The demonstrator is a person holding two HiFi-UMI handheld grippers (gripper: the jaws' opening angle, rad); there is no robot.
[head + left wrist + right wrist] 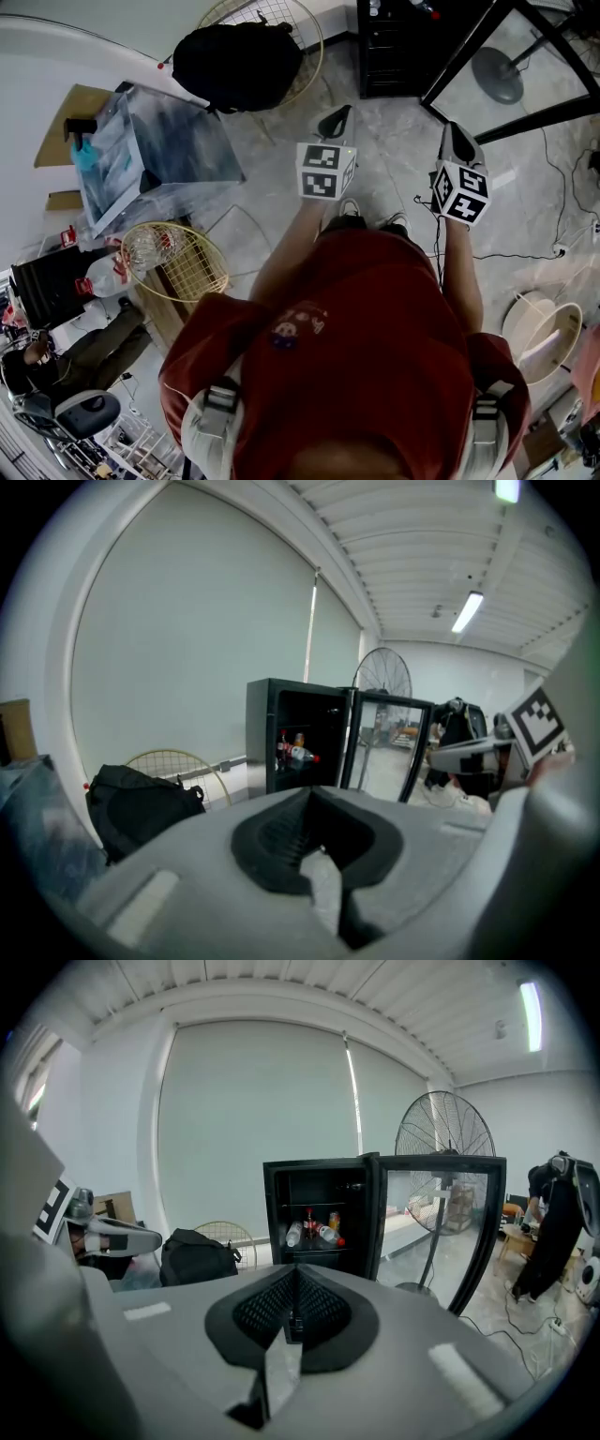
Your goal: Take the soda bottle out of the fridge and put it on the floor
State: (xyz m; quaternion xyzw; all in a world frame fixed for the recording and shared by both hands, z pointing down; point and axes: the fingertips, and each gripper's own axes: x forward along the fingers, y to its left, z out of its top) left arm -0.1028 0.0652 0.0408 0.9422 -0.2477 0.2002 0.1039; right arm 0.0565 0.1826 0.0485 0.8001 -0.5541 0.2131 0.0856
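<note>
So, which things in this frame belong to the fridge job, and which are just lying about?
Job: open fridge; upright dark soda bottle on its shelf; floor; left hand-held gripper and right hand-held gripper, both shut and empty.
Lying about: black bag; standing fan; wire basket.

Bottles (pixel 317 1232) on the fridge shelf (pixel 292 1249); fan base (pixel 497 73) on floor (pixel 394 159).

Dark soda bottle (pixel 309 1224), red label, apparently upright on shelf inside black fridge (pixel 272 1218), door open.
</note>
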